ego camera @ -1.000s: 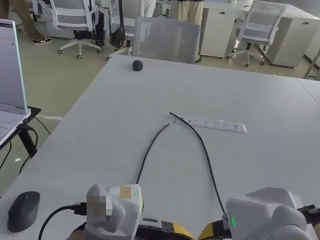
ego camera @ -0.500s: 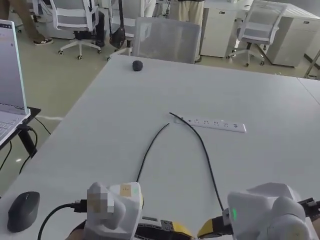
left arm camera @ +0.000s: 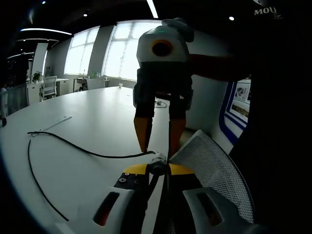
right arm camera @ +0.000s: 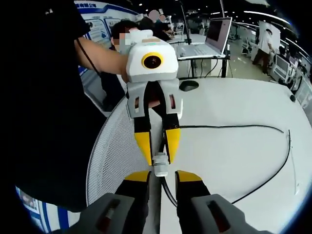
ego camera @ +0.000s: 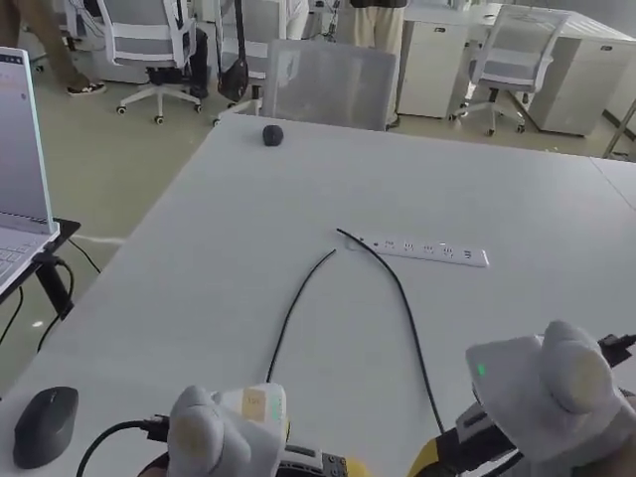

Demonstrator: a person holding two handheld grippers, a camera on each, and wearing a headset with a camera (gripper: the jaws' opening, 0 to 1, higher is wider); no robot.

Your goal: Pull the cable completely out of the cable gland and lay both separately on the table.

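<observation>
A small grey cable gland point(left arm camera: 157, 164) sits at the tips of my left gripper point(left arm camera: 157, 170), whose jaws are shut on it. My right gripper point(left arm camera: 157, 148) faces it nose to nose. In the right gripper view the gland point(right arm camera: 160, 165) lies between the left gripper point(right arm camera: 157, 151) and my right gripper point(right arm camera: 162, 178). The thin black cable point(right arm camera: 168, 191) runs down between the right jaws, which look shut on it. The rest of the cable point(ego camera: 402, 298) lies on the white table point(ego camera: 229, 209) in a long loop with a sharp kink at its far end.
A white power strip point(ego camera: 425, 248) lies just beyond the loop's kink. A dark round object point(ego camera: 273, 134) rests near the far edge, with a grey chair point(ego camera: 333, 79) behind it. A black mouse point(ego camera: 40, 425) and a laptop point(ego camera: 20, 179) are at the left.
My right gripper has risen and swung slightly to the right in the head view. The left gripper sits a little lower in the picture. The cable loop on the table has not moved.
</observation>
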